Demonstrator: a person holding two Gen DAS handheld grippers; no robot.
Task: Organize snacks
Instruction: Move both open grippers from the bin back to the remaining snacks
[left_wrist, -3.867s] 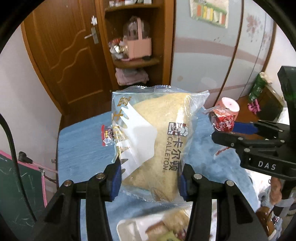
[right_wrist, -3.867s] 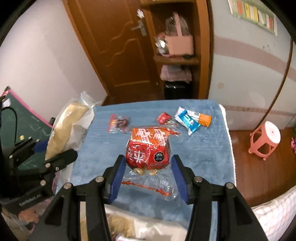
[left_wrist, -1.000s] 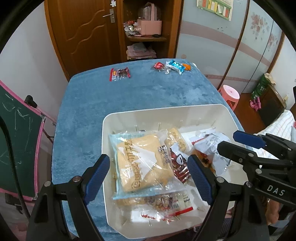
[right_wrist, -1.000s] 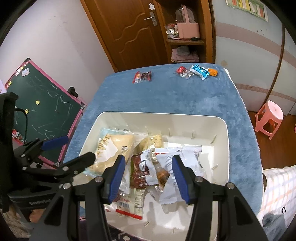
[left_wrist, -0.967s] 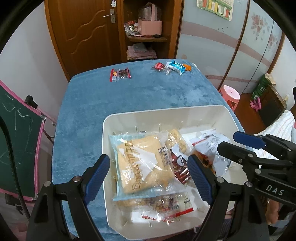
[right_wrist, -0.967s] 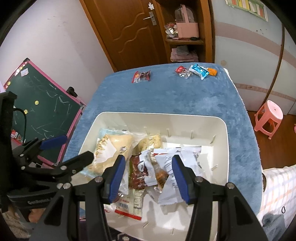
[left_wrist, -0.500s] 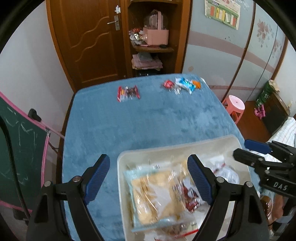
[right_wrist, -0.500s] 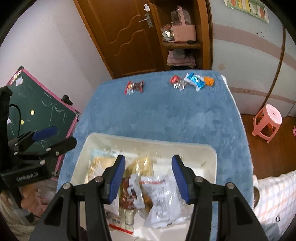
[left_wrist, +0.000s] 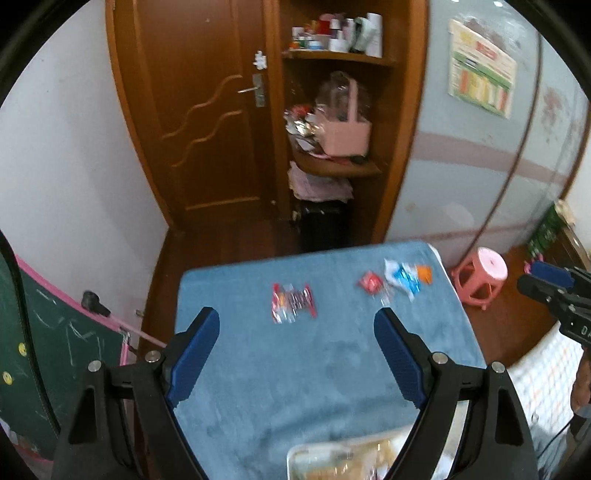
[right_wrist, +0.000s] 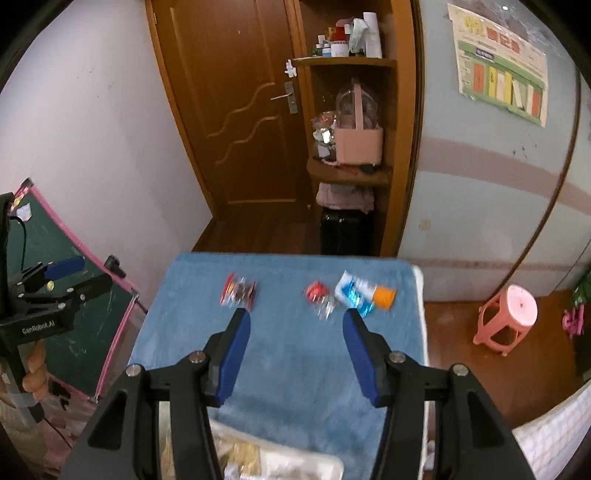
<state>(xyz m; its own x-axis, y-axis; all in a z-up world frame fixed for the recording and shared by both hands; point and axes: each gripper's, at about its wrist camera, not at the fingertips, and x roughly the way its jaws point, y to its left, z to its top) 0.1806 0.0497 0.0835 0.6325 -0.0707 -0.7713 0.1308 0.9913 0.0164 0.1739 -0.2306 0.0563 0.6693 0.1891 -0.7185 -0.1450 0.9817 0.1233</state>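
Ahead, 4 snack packets (left_wrist: 293, 301) lie on the blue cloth (left_wrist: 295, 369); both grippers' fingers (left_wrist: 195, 343) gape empty.

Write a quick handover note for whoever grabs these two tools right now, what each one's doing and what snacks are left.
Left tool: open, empty.
Right tool: open, empty.
Done: several packets already lie in the white bin at the near edge of the blue cloth.
Left: the red twin packet, the small red packet and the blue and orange packets beside it, all at the cloth's far end.
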